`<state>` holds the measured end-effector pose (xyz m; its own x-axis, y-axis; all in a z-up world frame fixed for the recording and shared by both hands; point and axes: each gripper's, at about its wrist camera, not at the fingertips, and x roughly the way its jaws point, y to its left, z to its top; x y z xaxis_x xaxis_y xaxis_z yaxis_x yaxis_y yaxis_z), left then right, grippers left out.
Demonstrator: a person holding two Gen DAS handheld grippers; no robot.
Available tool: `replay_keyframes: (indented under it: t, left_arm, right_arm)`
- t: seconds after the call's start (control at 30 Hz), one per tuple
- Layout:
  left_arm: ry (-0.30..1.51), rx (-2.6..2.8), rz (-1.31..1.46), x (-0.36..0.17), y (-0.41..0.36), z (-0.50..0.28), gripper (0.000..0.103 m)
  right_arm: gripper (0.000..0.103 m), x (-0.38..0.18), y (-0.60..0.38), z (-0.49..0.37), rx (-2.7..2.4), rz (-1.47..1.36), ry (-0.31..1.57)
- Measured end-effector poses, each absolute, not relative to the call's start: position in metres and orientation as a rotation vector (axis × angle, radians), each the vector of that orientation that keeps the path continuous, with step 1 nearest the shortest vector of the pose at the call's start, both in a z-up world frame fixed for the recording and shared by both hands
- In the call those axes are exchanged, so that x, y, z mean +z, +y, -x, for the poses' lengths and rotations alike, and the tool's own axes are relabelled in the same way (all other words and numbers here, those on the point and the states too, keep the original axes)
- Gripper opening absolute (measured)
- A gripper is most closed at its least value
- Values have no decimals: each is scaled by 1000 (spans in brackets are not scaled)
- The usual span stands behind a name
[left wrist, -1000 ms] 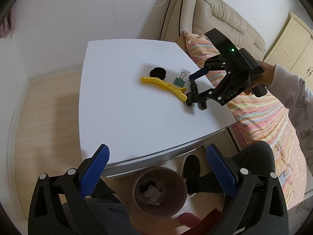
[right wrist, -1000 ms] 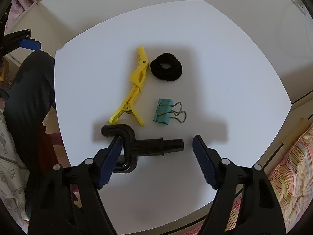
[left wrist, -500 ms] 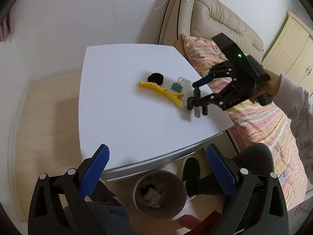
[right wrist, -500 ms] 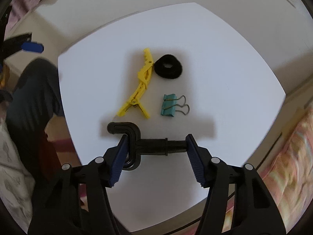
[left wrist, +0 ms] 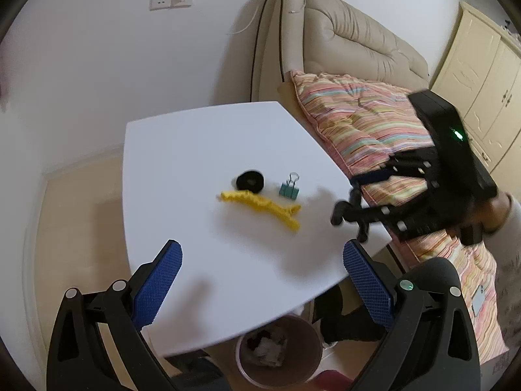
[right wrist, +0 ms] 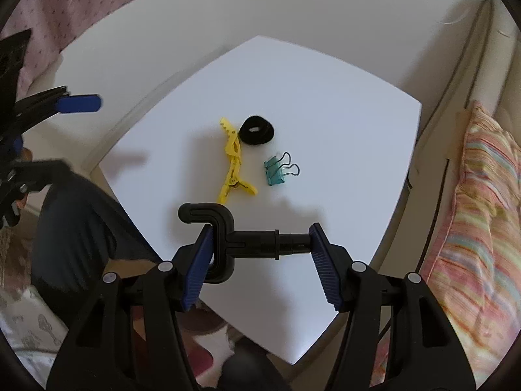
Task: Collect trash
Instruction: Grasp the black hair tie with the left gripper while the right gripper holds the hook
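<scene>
Status: one item in hand, three left on the table, by my reading.

Left gripper (left wrist: 262,280): fingers spread wide, nothing between them. It hangs over the near part of the white table (left wrist: 182,150), above the table edge.

Table centre, left to right in the left wrist view: yellow clip (left wrist: 260,204), lying flat; black hair tie (left wrist: 250,181), just behind it and close to touching; teal binder clip (left wrist: 289,189), just beside the hair tie, wire handles pointing away. All three are untouched and sit apart from either gripper. If they count as trash, they remain to be collected.

Right gripper (right wrist: 260,246): pinching the black plastic hook part (right wrist: 234,234) end to end, one pad on the curved end, the other on the tip of the straight stem. The part appears lifted off the table, near its right edge; its shadow falls on the surface beneath.

Container: a round waste bin (left wrist: 280,355) stands on the floor beneath the near table edge, partly hidden by the tabletop. It already holds some crumpled material, pale and dark; individual pieces cannot be told apart. Judged next step: carry the hook part over the bin and release it.
</scene>
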<state>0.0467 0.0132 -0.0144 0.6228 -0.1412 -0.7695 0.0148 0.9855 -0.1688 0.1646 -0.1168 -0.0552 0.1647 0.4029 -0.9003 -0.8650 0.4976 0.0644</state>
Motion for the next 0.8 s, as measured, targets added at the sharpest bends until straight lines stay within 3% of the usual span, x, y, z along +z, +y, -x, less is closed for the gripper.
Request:
replay_keyframes:
  t: [0.33, 0.8]
  left_arm:
    - [975, -130, 38, -18, 8, -116, 95]
    - [1136, -115, -39, -73, 6, -184, 95]
  right_arm:
    - [59, -55, -136, -159, 943, 438, 1047]
    - [59, -60, -153, -165, 917, 409, 1056]
